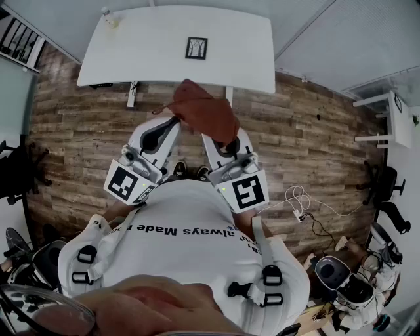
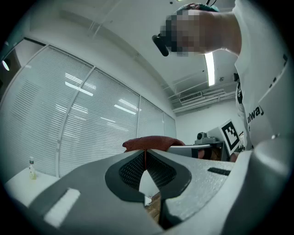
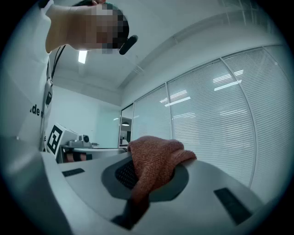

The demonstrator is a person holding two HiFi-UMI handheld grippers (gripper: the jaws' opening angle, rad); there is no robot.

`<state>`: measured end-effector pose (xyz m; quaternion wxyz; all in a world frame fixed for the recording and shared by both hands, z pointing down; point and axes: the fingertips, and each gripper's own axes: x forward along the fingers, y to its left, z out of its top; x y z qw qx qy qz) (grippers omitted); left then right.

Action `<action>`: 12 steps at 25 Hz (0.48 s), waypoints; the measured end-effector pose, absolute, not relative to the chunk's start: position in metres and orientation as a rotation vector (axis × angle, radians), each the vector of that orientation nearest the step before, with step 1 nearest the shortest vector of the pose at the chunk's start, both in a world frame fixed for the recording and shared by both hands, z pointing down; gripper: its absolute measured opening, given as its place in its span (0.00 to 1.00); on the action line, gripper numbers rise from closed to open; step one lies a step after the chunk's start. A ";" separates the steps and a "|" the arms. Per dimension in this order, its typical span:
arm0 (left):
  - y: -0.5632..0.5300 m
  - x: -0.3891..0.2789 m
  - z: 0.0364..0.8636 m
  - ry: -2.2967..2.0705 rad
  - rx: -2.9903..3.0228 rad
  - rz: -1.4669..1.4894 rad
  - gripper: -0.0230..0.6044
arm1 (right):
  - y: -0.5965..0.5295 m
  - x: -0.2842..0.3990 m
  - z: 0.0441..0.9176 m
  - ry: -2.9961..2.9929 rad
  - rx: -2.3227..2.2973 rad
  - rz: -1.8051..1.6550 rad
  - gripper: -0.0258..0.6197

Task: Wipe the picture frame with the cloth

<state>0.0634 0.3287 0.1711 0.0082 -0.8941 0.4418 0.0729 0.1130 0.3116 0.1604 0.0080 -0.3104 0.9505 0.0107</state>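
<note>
Head view looks down past a white shirt (image 1: 190, 243) to both grippers, held up side by side at chest height and angled toward 12 o'clock. The left gripper (image 1: 172, 125), smooth grey plastic with dark ribbed pads, has its jaws pressed together at the tips; in the left gripper view (image 2: 145, 160) only a thin seam runs between them and nothing is caught there. The right gripper (image 1: 222, 146) sits just beside it at 3 o'clock. Its jaws are clamped on the cloth (image 1: 207, 108), a rust-red knitted piece that bunches over the tips and hangs in a soft fold. In the right gripper view (image 3: 147, 170) the cloth (image 3: 156, 165) shows a coarse weave and spills down between the pads. Beyond the grippers a wood-plank floor (image 1: 85, 131) lies open toward 12 o'clock. Past it stands a white table (image 1: 131, 59) with rounded corners and a straight near edge. The picture frame (image 1: 196, 48), small, square and dark-bordered, lies flat on the table at 12 o'clock, well apart from both grippers, with bare tabletop on all sides. A small bottle (image 1: 108, 16) stands near the table's far corner at 11 o'clock.
</note>
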 end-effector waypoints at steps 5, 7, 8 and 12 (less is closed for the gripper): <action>0.327 0.064 0.172 1.379 -2.800 0.231 0.06 | 0.308 0.114 0.158 2.964 -0.967 0.032 0.07; 0.328 0.060 0.172 1.377 -2.801 0.232 0.06 | 0.307 0.110 0.156 2.961 -0.966 0.034 0.07; 0.328 0.058 0.172 1.376 -2.802 0.233 0.06 | 0.307 0.107 0.155 2.958 -0.959 0.034 0.07; 0.329 0.048 0.169 1.373 -2.800 0.243 0.06 | 0.311 0.094 0.152 2.956 -0.925 0.025 0.07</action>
